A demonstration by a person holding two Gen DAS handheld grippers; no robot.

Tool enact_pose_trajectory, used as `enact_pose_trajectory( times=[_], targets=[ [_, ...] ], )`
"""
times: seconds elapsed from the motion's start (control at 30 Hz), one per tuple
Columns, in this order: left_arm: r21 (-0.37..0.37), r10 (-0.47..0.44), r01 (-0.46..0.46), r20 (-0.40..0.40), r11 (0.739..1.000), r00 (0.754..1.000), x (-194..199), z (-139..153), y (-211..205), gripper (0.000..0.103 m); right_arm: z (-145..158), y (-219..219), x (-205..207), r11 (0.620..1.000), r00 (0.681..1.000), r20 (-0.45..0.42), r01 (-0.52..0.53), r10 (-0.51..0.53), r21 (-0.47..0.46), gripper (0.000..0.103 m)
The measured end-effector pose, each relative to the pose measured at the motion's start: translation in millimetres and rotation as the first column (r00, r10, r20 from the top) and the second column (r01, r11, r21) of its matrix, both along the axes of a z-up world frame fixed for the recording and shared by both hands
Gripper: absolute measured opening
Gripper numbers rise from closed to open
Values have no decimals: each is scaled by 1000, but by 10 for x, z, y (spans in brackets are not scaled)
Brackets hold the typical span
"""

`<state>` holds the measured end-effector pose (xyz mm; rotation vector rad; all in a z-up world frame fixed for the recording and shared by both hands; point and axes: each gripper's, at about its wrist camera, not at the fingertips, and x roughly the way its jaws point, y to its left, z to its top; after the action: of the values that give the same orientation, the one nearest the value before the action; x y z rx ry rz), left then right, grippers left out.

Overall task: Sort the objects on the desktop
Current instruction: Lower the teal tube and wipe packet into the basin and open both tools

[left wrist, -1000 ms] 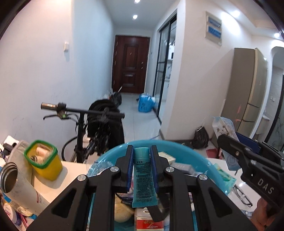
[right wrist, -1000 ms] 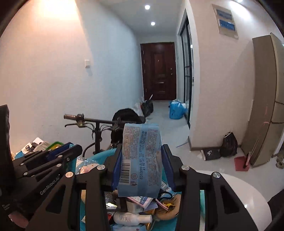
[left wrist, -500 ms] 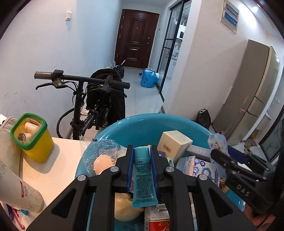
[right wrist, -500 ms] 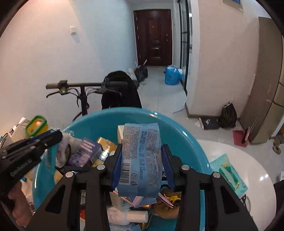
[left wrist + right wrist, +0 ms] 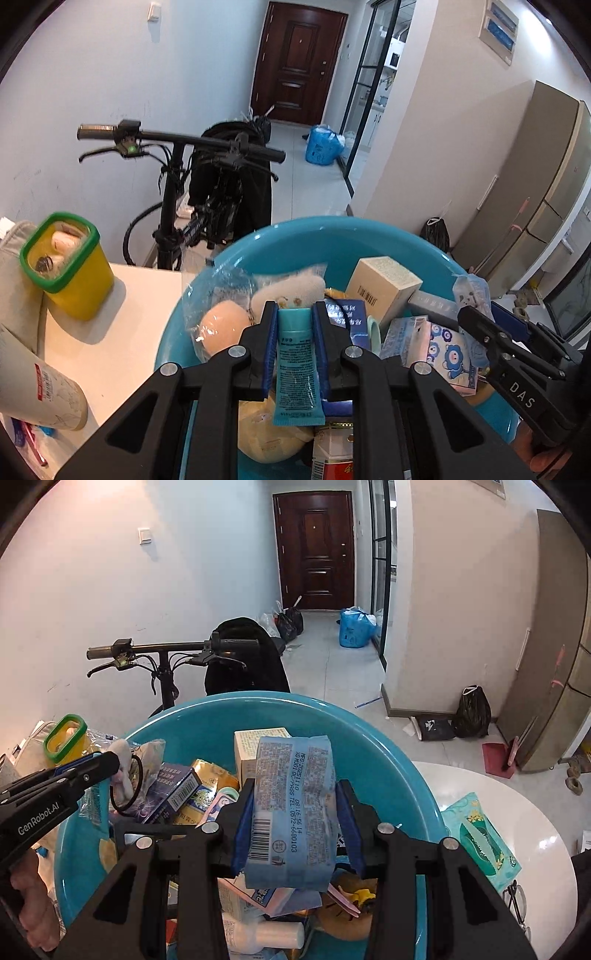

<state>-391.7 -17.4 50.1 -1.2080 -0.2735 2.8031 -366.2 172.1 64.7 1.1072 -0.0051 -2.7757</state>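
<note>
A teal tube [image 5: 297, 363] stands cap-up between the blue pads of my left gripper [image 5: 294, 314], which is shut on it. My right gripper [image 5: 294, 794] is shut on a light blue tissue pack [image 5: 293, 808] with a barcode. Both hang over a big blue basin [image 5: 343, 232] [image 5: 391, 771] heaped with several boxes, packets and bottles. The right gripper [image 5: 476, 325] shows at the right edge of the left wrist view. The left gripper [image 5: 107, 764] comes in from the left of the right wrist view.
A yellow pot with a green rim [image 5: 66, 262] and a white bottle [image 5: 40, 391] stand on the white table [image 5: 122, 332] left of the basin. A green tissue pack [image 5: 480, 838] and glasses [image 5: 517, 897] lie on the round table to its right. A scooter [image 5: 177, 147] stands behind.
Both grippers have sunk toward the basin and tipped downward, each keeping its load. The basin's contents now fill the lower half of both views.
</note>
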Motion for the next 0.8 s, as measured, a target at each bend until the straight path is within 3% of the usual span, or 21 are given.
enact_pose_trajectory(
  times=[0.33,0.37,0.43,0.53,0.6,0.7,0.8],
  targets=[
    [2,-4,4,32,1000,999,-7,-52,74,20,8,-76,19,999,999,-3,-32,32,-7,41],
    [7,-8,8,39,1000,999,-17,-59,66,24,-2,-78,14,999,999,1,-32,32,-6,41],
    [36,-19,16,62,999,998,-42,-77,36,54,-20,-65,2,1000,1000,10,-28,28,-7,41],
    [99,-36,31,49,995,998,-23,-49,-12,57,-29,-54,-6,1000,1000,13,-24,25,-9,41],
    [72,-25,23,38,997,999,1,-8,-1,59,-27,-48,-8,1000,1000,11,-23,23,-7,41],
    [60,-9,9,0,998,1000,57,69,-12,73,-32,-43,-15,1000,1000,14,-24,24,-13,41],
    [67,-7,8,-18,998,1000,110,154,-33,73,-33,-43,-11,999,999,14,-29,29,-13,42]
  ],
)
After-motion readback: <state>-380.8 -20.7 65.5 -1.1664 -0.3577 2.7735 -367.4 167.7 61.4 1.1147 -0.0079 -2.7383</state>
